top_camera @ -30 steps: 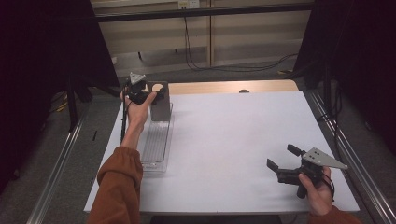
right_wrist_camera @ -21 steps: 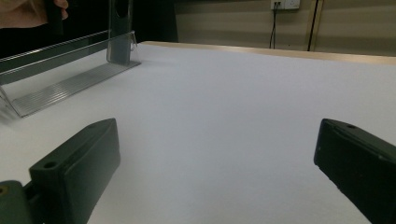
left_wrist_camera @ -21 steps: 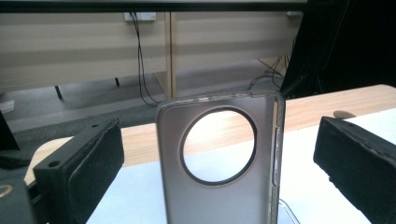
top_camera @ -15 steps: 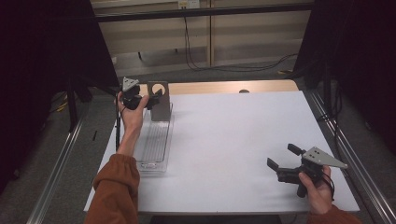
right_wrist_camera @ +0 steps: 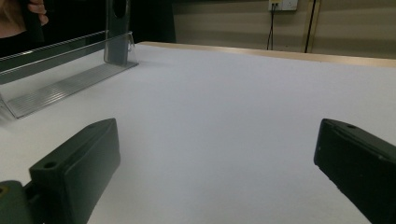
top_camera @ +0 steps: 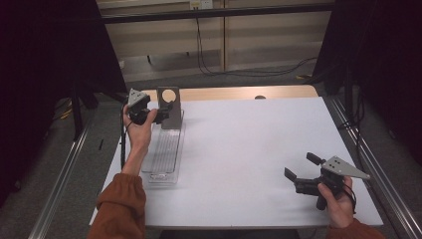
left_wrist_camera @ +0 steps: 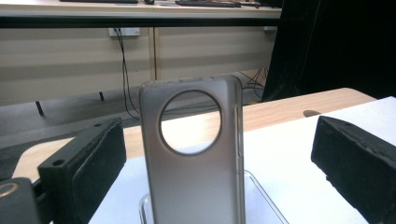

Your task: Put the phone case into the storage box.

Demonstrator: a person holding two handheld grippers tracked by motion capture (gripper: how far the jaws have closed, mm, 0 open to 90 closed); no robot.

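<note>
Left gripper point(top_camera: 161, 115) at ten o'clock, jaws wide, flanking grey phone case point(top_camera: 169, 107) standing upright at far end of clear tray point(top_camera: 161, 159). Right gripper point(top_camera: 298, 172) at four o'clock, wide, empty above white surface point(top_camera: 249, 149).

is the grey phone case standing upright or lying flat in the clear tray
Upright. The phone case stands on end at the clear tray's far end, its round camera hole on top, between the open left hand-held gripper jaws, untouched.
</note>
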